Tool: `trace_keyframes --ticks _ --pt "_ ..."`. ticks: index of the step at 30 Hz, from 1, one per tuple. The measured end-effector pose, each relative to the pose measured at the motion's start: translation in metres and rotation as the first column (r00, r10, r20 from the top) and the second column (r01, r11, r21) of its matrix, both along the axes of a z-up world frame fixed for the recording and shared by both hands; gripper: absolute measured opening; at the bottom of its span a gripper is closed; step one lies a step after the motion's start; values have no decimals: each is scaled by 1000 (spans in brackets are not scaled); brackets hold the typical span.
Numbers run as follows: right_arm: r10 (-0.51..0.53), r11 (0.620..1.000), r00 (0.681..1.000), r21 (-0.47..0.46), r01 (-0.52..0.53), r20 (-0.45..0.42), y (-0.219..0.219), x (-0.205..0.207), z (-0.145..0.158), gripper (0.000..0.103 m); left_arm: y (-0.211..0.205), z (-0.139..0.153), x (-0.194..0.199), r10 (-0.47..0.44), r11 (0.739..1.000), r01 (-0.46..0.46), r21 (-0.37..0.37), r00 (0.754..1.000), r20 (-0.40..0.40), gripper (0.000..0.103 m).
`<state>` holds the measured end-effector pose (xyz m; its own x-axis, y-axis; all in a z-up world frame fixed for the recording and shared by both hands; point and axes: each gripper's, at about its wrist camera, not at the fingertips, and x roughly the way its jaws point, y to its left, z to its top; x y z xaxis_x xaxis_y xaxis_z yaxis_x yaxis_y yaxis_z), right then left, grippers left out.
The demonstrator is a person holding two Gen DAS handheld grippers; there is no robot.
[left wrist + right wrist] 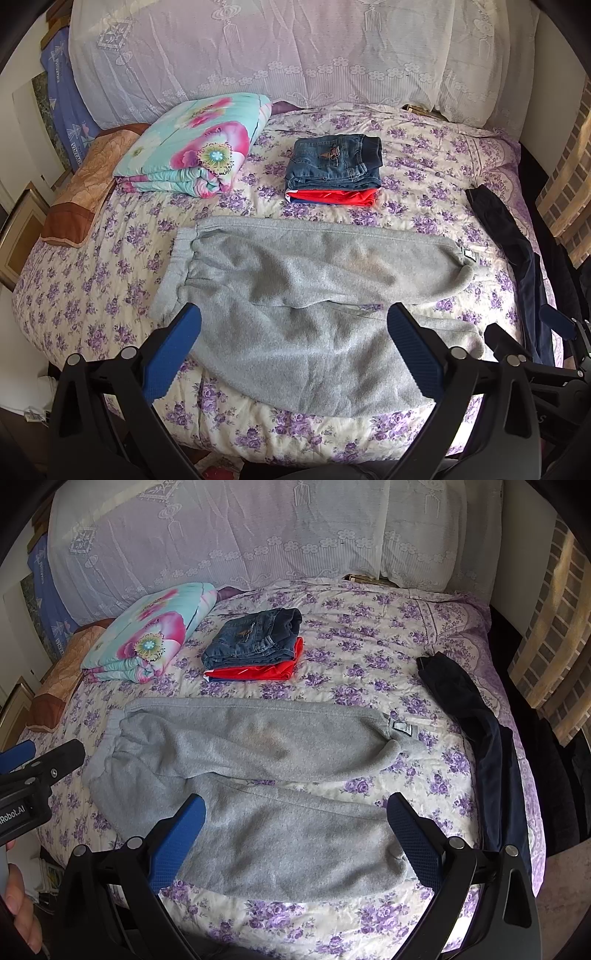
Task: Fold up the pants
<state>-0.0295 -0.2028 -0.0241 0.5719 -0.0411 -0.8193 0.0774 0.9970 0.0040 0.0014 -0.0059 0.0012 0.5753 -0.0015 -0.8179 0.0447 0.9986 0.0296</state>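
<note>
Grey fleece pants (pixel 306 295) lie spread flat across the bed, waistband to the left, the two legs pointing right with a gap between them; they also show in the right wrist view (pixel 258 786). My left gripper (pixel 295 328) is open and empty, above the near leg. My right gripper (pixel 295 812) is open and empty, also above the near leg, further right. The left gripper's side shows at the left edge of the right wrist view (pixel 40 764), and the right gripper shows at the right edge of the left wrist view (pixel 532 343).
A stack of folded jeans (pixel 334 162) on a folded red garment (pixel 332 196) lies behind the pants. A folded floral quilt (pixel 192 147) sits back left. Dark navy pants (pixel 517 258) lie along the bed's right edge. Lace-covered pillows (pixel 295 51) line the back.
</note>
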Motion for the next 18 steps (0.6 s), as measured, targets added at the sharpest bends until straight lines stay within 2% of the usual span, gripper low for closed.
trace_keyframes --ticks 18 --pt "-2 1000 1000 2 2 -2 -1 1 -1 99 0 0 0 1 1000 -1 1 1000 0 98"
